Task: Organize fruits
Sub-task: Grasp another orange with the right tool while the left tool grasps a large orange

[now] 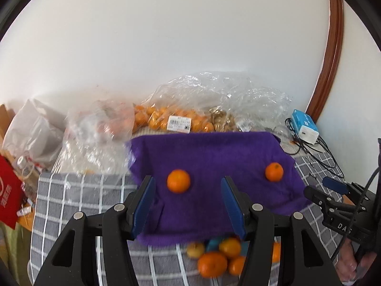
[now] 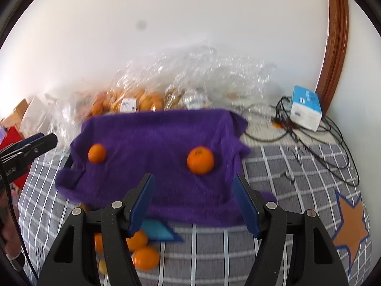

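Facing a white wall, your left gripper (image 1: 188,205) and right gripper (image 2: 194,205) hang parted and empty over a purple cloth (image 1: 209,164) on grey checked bedding (image 2: 293,174); one orange (image 1: 178,181) sits ahead of each (image 2: 200,160).

Showing the letters "DAS" in white on the black body of the right gripper (image 1: 333,188); printing on the bag's white label (image 1: 179,124) blurring beyond reading.
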Demonstrator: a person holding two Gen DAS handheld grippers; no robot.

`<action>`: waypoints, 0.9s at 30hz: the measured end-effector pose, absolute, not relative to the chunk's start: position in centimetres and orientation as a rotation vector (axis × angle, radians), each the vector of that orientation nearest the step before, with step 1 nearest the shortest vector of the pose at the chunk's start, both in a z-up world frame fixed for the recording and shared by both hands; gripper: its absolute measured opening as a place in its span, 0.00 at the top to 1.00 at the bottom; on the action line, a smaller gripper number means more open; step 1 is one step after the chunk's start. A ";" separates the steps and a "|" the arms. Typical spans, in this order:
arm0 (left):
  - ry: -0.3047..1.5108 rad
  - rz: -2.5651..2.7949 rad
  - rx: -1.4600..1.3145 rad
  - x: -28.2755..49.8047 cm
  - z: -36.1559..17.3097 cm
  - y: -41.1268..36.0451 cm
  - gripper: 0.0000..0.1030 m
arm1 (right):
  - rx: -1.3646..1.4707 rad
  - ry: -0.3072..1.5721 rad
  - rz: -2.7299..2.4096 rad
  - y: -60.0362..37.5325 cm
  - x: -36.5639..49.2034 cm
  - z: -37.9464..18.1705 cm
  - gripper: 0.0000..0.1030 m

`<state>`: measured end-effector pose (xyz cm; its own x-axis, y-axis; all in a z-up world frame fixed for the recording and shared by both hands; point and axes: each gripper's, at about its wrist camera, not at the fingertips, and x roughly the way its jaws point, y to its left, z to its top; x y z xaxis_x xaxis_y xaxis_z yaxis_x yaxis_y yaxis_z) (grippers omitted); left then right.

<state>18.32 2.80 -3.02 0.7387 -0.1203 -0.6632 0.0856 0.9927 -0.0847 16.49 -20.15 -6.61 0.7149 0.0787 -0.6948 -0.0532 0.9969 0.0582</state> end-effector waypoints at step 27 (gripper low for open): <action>0.865 -0.011 -0.111 8.8 -9.8 7.0 0.46 | 0.005 0.868 0.258 -15.7 11.6 -15.6 0.66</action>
<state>8.84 7.00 -9.81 0.6488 -0.0548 -0.7590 -0.0354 0.9941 -0.1021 11.57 -15.75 -15.63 0.6173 0.2261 -0.7535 -0.2223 0.9689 0.1087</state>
